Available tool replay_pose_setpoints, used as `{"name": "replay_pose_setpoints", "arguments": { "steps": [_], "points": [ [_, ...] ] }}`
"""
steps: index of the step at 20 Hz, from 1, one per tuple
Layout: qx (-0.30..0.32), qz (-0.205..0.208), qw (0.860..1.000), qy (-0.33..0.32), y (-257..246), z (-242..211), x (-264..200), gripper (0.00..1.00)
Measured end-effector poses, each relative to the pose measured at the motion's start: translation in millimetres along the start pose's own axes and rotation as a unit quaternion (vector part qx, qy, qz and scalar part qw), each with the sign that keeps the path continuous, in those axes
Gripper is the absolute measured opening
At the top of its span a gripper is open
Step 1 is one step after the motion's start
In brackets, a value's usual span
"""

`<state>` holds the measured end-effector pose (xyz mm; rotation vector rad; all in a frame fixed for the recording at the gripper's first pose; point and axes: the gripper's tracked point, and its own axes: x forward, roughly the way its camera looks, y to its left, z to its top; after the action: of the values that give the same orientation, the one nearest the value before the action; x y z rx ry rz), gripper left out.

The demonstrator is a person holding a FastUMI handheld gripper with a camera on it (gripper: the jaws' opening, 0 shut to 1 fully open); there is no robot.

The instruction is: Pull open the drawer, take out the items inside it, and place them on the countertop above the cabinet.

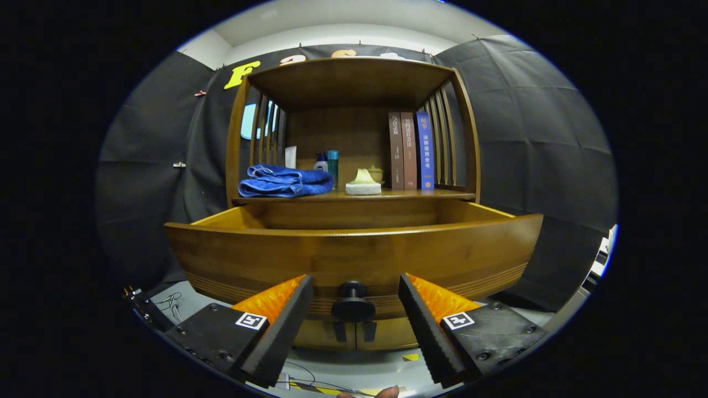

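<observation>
The gripper (354, 315) had its fingers spread wide around the drawer's knob (352, 302), not touching it. The open drawer (354, 251) hid its inside, so reaching in blind might bump things.

tool (354, 331): two wedge-shaped fingers with sawtooth-ribbed inner pads | each finger on a black blocky mount with dark round screws | one square black-and-white coded tag atop each mount | fingers spread apart

The wooden drawer (354, 254) stands pulled open at mid-frame, its curved front wide across the picture, a dark round knob (352, 301) at lower centre. The countertop (398, 194) lies just above.
</observation>
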<state>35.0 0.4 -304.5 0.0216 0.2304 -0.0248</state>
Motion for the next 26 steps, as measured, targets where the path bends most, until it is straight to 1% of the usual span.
{"name": "replay_pose_setpoints", "arguments": {
  "steps": [2, 3, 6, 11, 15, 20, 26],
  "points": [
    [0.000, 0.007, 1.000, 0.013, 3.8, -5.4, 6.8, 1.00],
    [0.000, 0.009, 1.000, -0.001, 4.3, -3.3, 14.0, 1.00],
    [-0.009, 0.008, 1.000, -0.004, 4.2, -2.2, 8.5, 0.99],
    [-0.011, 0.006, 1.000, 0.004, 4.7, 2.1, 20.3, 1.00],
    [-0.024, 0.007, 1.000, 0.000, 4.2, 15.0, 41.1, 1.00],
    [-0.034, 0.004, 0.999, 0.001, 5.5, 19.0, 66.4, 1.00],
    [-0.046, 0.002, 0.999, -0.004, 7.1, 23.1, 109.3, 1.00]
  ]
}}
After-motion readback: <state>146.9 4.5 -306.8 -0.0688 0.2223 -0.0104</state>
